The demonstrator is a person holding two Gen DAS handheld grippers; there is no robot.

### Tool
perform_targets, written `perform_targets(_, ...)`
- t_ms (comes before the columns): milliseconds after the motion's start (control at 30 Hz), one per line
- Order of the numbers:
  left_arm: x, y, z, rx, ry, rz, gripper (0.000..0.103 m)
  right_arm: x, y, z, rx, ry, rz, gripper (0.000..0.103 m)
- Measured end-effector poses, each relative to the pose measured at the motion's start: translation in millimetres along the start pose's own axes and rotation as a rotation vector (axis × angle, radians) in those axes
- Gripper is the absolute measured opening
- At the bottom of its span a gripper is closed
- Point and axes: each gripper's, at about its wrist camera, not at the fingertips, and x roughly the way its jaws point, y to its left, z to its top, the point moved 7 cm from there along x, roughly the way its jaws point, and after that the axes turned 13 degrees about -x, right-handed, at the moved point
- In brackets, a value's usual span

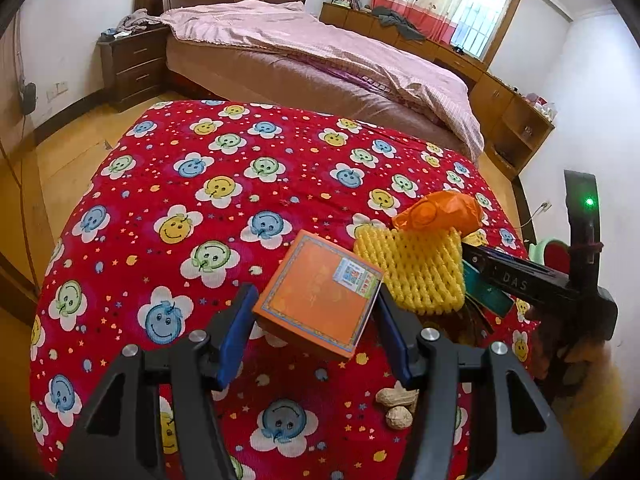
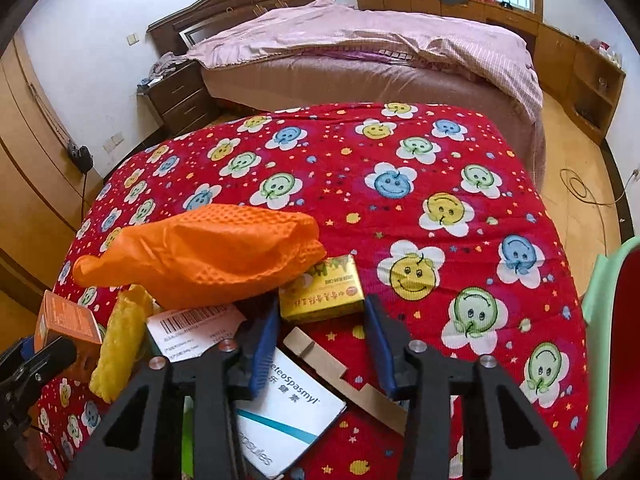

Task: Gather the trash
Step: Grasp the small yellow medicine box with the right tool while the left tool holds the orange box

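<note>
The left gripper (image 1: pixel 316 316) holds an orange box (image 1: pixel 318 294) between its blue-padded fingers (image 1: pixel 236 332): one pad presses the box's left edge and the other its right edge, and the box hangs tilted, lifted clear of the red smiley-flower cloth (image 1: pixel 192 184) that covers the table. Below the box, near the right finger, two peanut shells (image 1: pixel 396 406) lie on the cloth.

Just right of the box stands a heap of trash: a yellow foam fruit net (image 1: pixel 420 272) with an orange glove (image 1: pixel 438 212) on top, and the right gripper's black body reaching in from the right.

In the right wrist view, the right gripper (image 2: pixel 322 328) straddles a small yellow box (image 2: pixel 322 290). The box sits at the fingertips, its two ends close to the blue pads (image 2: pixel 262 344); whether the pads press on it I cannot tell. The orange glove overlaps the box's upper left corner. Between the fingers, nearer the camera, lie a white medicine carton (image 2: pixel 292 412) printed with blue letters and a strip of brown cardboard (image 2: pixel 320 356). To the left are a white slip with a barcode (image 2: pixel 192 330), the yellow net and the orange box in the other gripper. A pale green rim (image 2: pixel 604 292) shows at the right edge. A bed (image 1: pixel 320 60) stands behind the table.
</note>
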Motion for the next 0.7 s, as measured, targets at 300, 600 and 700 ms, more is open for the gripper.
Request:
perform_targets(300,-14,-17,-5,0.024,-0.01,-0.033,0.059,-48,-8,-13,0.076,-0.099,-0.013,0.045)
perform_targets(600,-30,-53,-17,0.07,0.009,-0.093,0.059,-111,-24,-44,0.157,-0.156,-0.048,0.045)
perform_targets(700,-35,-70,-20,0.099,0.007,-0.121,0.059,-128,-30,-57,0.193,-0.176,-0.057,0.045)
